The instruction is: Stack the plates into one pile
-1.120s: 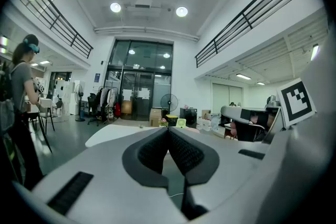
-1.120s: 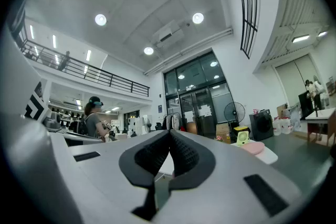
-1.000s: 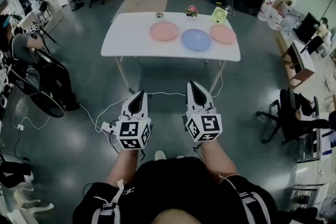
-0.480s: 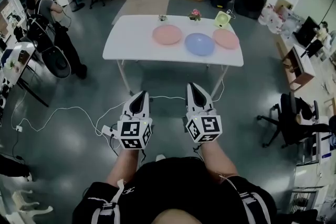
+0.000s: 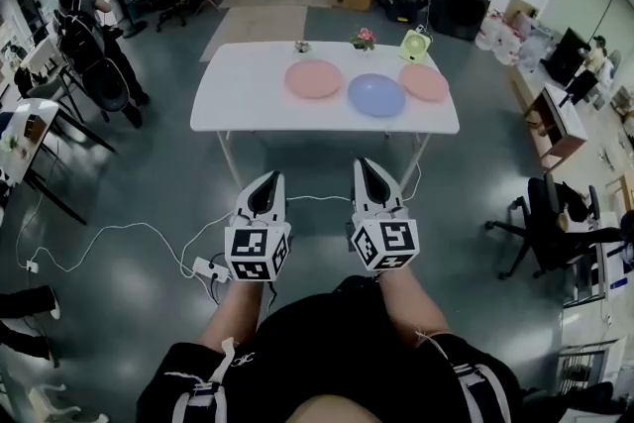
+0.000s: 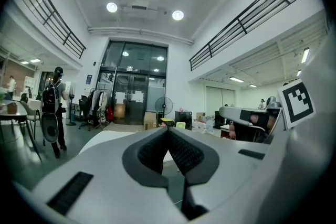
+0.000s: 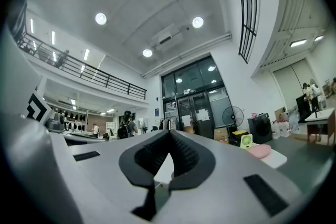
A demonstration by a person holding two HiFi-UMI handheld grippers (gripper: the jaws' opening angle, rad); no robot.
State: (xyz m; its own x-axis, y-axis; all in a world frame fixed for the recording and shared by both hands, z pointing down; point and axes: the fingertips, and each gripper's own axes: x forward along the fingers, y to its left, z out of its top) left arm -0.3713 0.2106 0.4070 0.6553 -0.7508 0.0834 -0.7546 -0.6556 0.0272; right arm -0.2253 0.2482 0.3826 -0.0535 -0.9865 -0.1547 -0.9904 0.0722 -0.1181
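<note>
Three plates lie apart in a row on a white table point(image 5: 248, 89) ahead of me: a pink plate point(image 5: 313, 78) at the left, a blue plate point(image 5: 376, 95) in the middle, a smaller pink plate point(image 5: 424, 82) at the right. My left gripper point(image 5: 267, 179) and right gripper point(image 5: 368, 165) are held side by side over the floor, well short of the table, both shut and empty. In the left gripper view the jaws point(image 6: 169, 131) meet at the tips. The right gripper point(image 7: 169, 134) looks level toward the table, with the small pink plate point(image 7: 258, 151) at its right.
A small potted flower point(image 5: 364, 39), a green desk fan point(image 5: 413, 46) and a tiny plant point(image 5: 301, 47) stand along the table's far edge. A cable and power strip point(image 5: 203, 266) lie on the floor by my left. Office chairs point(image 5: 543, 223) stand at the right, people point(image 5: 84, 20) at the far left.
Both grippers and I have moved forward toward the table, which now sits a little lower and nearer in the head view. A person at the left has walked further away.
</note>
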